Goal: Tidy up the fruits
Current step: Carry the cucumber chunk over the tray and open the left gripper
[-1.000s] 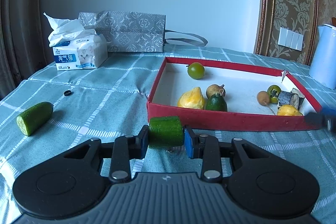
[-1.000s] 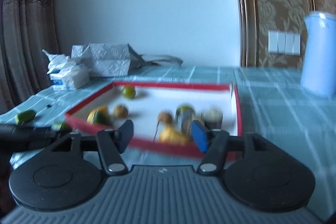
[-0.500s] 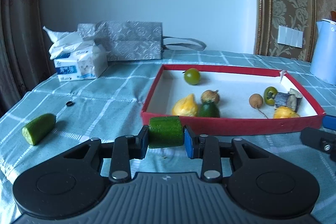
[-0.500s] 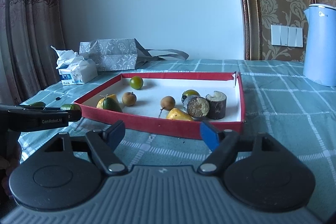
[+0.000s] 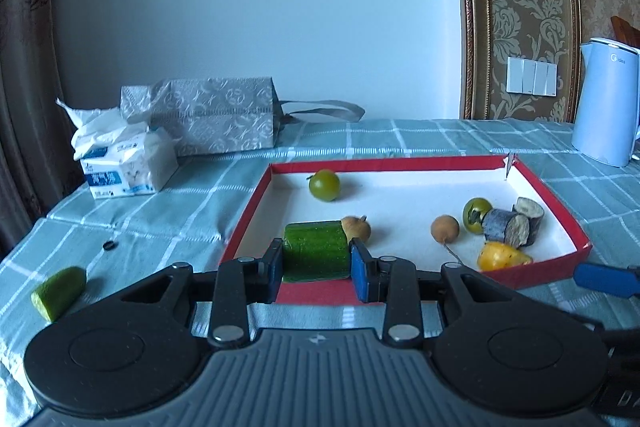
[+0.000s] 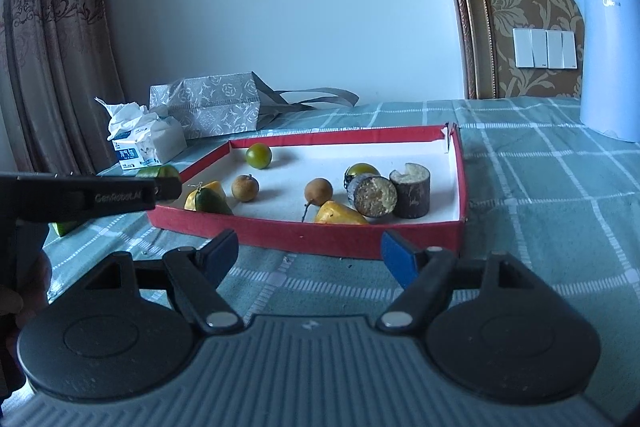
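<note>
My left gripper (image 5: pixel 316 267) is shut on a short green cucumber piece (image 5: pixel 316 257), held above the near left edge of the red tray (image 5: pixel 384 163). Inside the tray lie a green round fruit (image 5: pixel 325 185), two brown longans (image 5: pixel 445 228), dark cane pieces (image 5: pixel 506 227) and a yellow fruit (image 5: pixel 502 257). A second cucumber piece (image 5: pixel 59 291) lies on the cloth at the left. My right gripper (image 6: pixel 308 253) stands open in front of the tray's (image 6: pixel 304 237) near wall, with nothing between its pads. In the right wrist view the left gripper (image 6: pixel 80 197) crosses as a black bar at the left.
A tissue pack (image 5: pixel 124 163) and a grey patterned bag (image 5: pixel 212 119) stand at the back left. A pale blue kettle (image 5: pixel 606 103) is at the back right. A small black ring (image 5: pixel 109 245) lies on the checked cloth left of the tray.
My left gripper has risen and moved toward the tray with the cucumber piece, which now covers the yellow and dark green fruits behind it. The right gripper's jaws stand wider than one second ago.
</note>
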A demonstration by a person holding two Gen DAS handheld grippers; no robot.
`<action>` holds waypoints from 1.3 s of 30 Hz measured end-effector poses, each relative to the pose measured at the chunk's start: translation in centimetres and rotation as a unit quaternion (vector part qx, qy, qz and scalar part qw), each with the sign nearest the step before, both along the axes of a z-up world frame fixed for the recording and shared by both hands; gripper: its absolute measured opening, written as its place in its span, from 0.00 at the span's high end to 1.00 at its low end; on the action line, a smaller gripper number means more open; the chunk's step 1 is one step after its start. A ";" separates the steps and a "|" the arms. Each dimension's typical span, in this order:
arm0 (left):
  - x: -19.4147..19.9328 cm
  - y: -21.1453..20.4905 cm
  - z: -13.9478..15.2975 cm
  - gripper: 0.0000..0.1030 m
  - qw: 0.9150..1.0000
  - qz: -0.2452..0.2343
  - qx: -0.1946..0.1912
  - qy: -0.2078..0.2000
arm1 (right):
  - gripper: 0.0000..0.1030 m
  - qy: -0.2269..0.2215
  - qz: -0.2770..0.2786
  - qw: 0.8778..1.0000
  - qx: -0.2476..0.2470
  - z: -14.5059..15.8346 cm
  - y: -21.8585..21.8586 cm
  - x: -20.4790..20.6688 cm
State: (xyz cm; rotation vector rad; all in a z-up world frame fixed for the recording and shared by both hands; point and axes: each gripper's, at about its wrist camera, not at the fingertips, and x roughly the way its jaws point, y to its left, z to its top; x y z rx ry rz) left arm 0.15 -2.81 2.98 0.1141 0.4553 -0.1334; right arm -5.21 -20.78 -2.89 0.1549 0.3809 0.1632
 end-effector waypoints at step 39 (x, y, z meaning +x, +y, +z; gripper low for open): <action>8.4 -3.6 -0.6 0.49 1.000 0.012 0.009 0.012 | 0.20 0.016 -0.001 1.000 0.027 -0.3 -0.8 0.6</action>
